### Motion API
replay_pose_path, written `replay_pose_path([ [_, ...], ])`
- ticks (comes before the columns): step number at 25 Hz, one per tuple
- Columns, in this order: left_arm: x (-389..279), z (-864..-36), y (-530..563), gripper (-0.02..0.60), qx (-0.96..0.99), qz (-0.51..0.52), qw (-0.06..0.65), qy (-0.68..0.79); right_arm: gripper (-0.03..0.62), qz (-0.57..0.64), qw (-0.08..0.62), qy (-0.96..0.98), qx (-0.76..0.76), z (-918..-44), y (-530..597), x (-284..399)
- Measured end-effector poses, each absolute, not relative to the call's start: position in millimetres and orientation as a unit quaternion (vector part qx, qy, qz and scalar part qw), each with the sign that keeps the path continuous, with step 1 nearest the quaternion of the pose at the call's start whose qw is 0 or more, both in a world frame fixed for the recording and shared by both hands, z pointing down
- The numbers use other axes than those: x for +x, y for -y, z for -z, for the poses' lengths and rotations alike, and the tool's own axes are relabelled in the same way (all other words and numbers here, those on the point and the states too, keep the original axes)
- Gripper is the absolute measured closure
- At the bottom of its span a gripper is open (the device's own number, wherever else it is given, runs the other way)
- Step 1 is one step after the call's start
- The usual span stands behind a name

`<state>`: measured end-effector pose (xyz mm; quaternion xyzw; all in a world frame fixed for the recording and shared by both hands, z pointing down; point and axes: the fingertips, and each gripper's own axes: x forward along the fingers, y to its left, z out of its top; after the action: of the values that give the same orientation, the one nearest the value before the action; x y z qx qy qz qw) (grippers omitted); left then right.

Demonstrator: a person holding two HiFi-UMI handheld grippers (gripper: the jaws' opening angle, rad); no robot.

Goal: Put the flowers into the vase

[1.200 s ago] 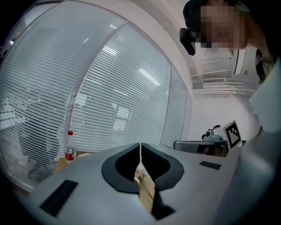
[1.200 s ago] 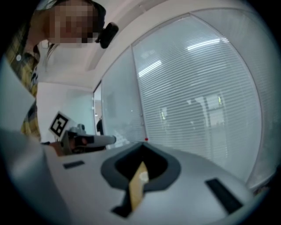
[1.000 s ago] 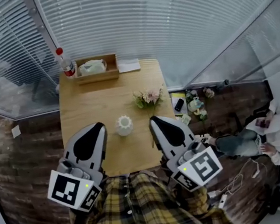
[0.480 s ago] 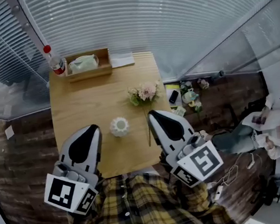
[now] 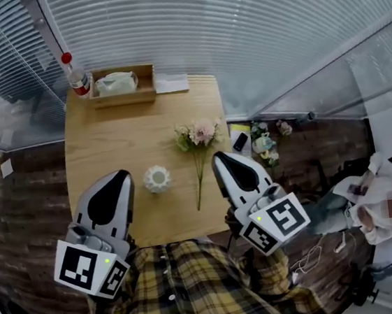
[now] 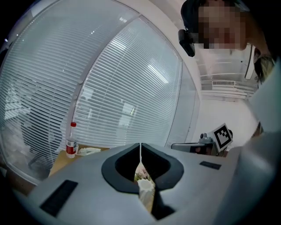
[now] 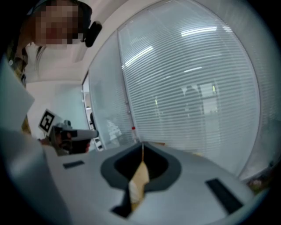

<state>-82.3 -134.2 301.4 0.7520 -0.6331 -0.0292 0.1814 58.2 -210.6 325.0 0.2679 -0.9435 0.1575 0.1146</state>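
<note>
Up close, the left gripper (image 6: pixel 140 147) is keeping its jaws pressed tip to tip and is gripping nothing; the vase (image 6: pixel 145 188) is only showing through the hollow behind the tips. The right gripper (image 7: pixel 142 147) is likewise holding its jaws fully together around nothing. From the head view, both are hovering over the near edge of the table (image 5: pixel 102 139), the left gripper (image 5: pixel 120 175) just left of the vase (image 5: pixel 157 179) and the right gripper (image 5: pixel 220 156) just right of the flowers (image 5: pixel 195 135).

The flowers are lying flat on the wood, apart from both grippers. Their blooms are pointing toward the far side and their stems are running back toward the person, passing to the right of the vase, which is standing upright.

Farther back, a bottle (image 5: pixel 74 74) is standing at the far left corner beside a wooden tray (image 5: pixel 123 83), with a sheet of paper (image 5: pixel 172 84) next to it. White blinds (image 5: pixel 238 35) are closing off the room behind the table. More flowers (image 5: pixel 263 141) are lying on the brick-patterned floor (image 5: pixel 25 200) to the right, and a seated person (image 5: pixel 370 203) is showing at the right edge.

Against a second ago, the right gripper is no longer covering the stems, which are now showing in full between it and the vase.
</note>
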Motion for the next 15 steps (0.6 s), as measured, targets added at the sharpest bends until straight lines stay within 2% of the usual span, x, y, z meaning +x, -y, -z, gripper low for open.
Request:
replay_pose_path([
  [8, -90.8, -314.0, 137.3, 0.558, 0.736, 0.024, 0.193, 0.648, 0.574, -0.187, 0.159, 0.932, 0.268, -364.5, 231.0, 62.1],
  [15, -101.9, -331.6, 133.8, 0.558, 0.72, 0.016, 0.212, 0.66, 0.451, -0.225, 0.207, 0.916, 0.261, -403.4, 240.6, 66.5],
])
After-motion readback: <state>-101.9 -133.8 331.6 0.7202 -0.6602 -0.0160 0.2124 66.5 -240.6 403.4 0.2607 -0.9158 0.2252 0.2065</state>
